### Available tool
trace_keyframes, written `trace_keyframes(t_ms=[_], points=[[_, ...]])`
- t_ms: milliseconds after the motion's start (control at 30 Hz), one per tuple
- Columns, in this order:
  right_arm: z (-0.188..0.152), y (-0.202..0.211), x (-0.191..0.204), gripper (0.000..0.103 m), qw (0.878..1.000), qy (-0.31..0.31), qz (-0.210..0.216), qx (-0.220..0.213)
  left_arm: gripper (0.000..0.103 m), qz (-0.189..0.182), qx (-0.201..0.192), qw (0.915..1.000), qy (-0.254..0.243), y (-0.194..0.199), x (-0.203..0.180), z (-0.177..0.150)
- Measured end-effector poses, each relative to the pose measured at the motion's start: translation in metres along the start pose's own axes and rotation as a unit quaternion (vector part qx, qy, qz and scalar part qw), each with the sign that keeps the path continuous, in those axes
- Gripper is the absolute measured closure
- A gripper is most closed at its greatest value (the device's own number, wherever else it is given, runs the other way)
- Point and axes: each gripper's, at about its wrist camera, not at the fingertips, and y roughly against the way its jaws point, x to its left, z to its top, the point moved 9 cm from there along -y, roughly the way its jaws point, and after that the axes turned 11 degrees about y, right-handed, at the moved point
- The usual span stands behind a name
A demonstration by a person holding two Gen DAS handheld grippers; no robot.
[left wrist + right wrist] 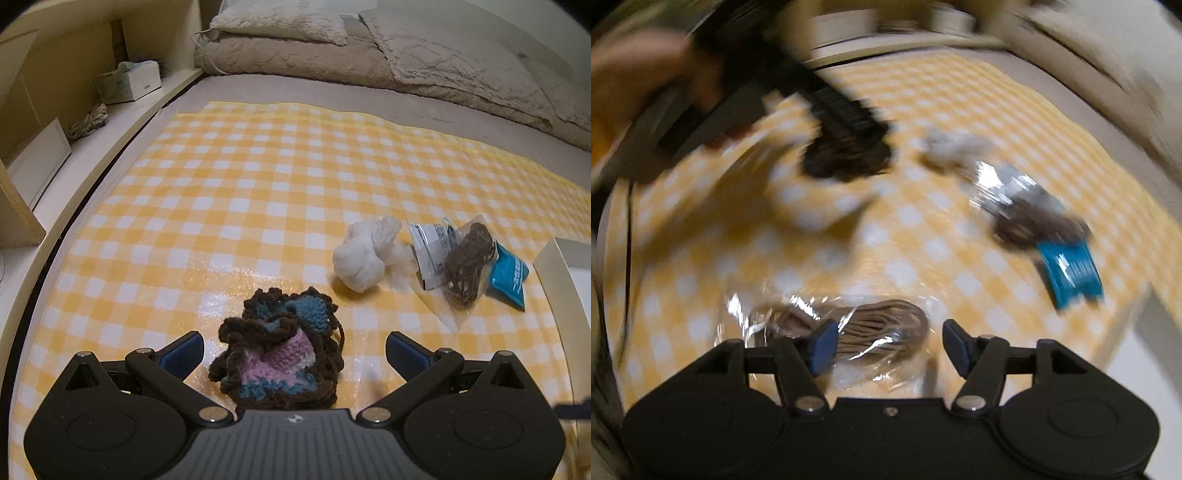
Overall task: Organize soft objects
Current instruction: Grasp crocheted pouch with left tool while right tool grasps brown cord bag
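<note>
Directly under our left gripper (294, 352), jaws wide, sits the crochet pouch (275, 354) on the bed's checked cloth (221, 192); we center, then close gently. Our right gripper (886, 345) stands open over a bagged cord (857, 325). Pouch contents are hidden.

Tissue box (127, 81) & coiled rope (88, 122) on side shelf (110, 127); pillow (280, 20) at bed head.
</note>
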Motion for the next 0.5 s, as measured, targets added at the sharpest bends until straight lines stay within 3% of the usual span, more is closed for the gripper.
trace_keyframes(t_ms=[100, 267, 433, 500], points=[[-0.010, 0.008, -0.012, 0.038, 0.991, -0.126, 0.005, 0.032, 0.000, 0.002, -0.001, 0.9999, 0.011, -0.002, 0.002, 0.002], [-0.032, 0.009, -0.010, 0.038, 0.943, -0.322, 0.063, 0.059, 0.000, 0.000, 0.005, 0.9996, 0.029, -0.006, 0.003, 0.002], [-0.037, 0.001, 0.005, 0.039, 0.897, -0.427, 0.100, 0.051, 0.000, -0.004, 0.015, 0.9990, 0.042, -0.009, 0.002, 0.000], [-0.037, -0.003, 0.009, 0.042, 0.890, -0.442, 0.100, 0.049, 0.000, -0.004, 0.019, 0.9988, 0.045, -0.011, 0.002, -0.001]])
